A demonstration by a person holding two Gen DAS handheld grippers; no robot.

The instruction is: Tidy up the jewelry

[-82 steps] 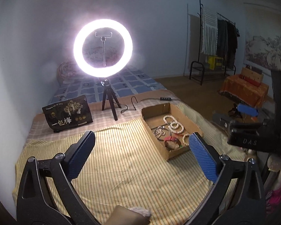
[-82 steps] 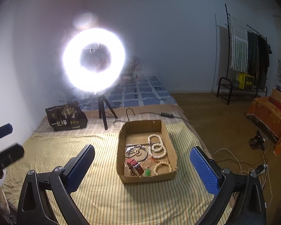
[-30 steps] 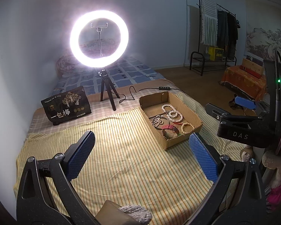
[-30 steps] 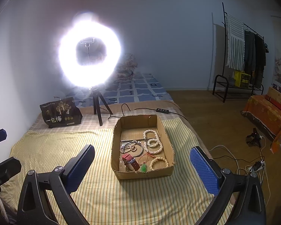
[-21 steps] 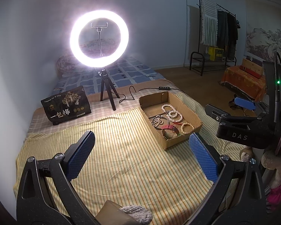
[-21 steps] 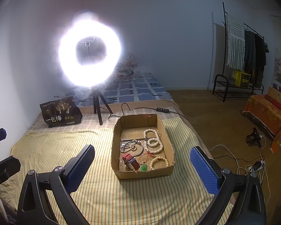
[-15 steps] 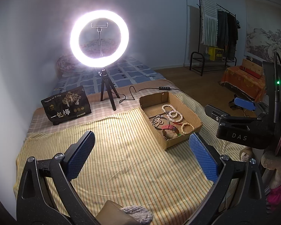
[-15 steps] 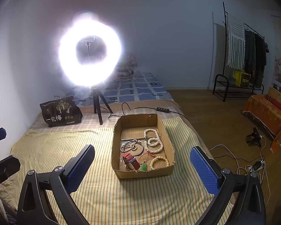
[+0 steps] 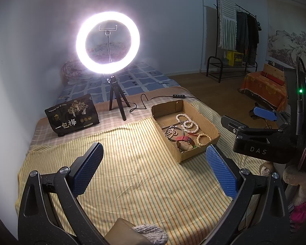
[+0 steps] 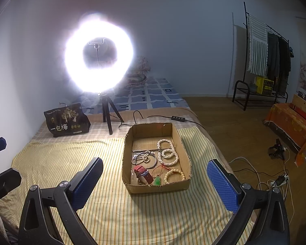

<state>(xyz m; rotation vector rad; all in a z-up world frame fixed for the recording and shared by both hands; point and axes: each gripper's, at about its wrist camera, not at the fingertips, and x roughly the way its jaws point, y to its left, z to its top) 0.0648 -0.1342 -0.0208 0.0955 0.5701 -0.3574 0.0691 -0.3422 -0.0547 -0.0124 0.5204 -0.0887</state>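
A bed [image 10: 51, 163] carries everything, its near part spread with a yellow striped cloth [image 10: 104, 214] and a checked cover [image 10: 95, 130] showing farther back. On the striped cloth sits an open cardboard box [image 10: 156, 186] holding the jewelry. On the checked part stand a lit ring light on a tripod [image 10: 108, 114] and a black printed bag [image 10: 66, 120], with a black cable [image 10: 163, 117] trailing beside them.

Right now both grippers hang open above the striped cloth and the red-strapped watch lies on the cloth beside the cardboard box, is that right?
Not quite: the red-strapped watch lies inside the cardboard box, near its front wall, as the right wrist view shows. The left gripper and right gripper do hang open above the striped cloth.
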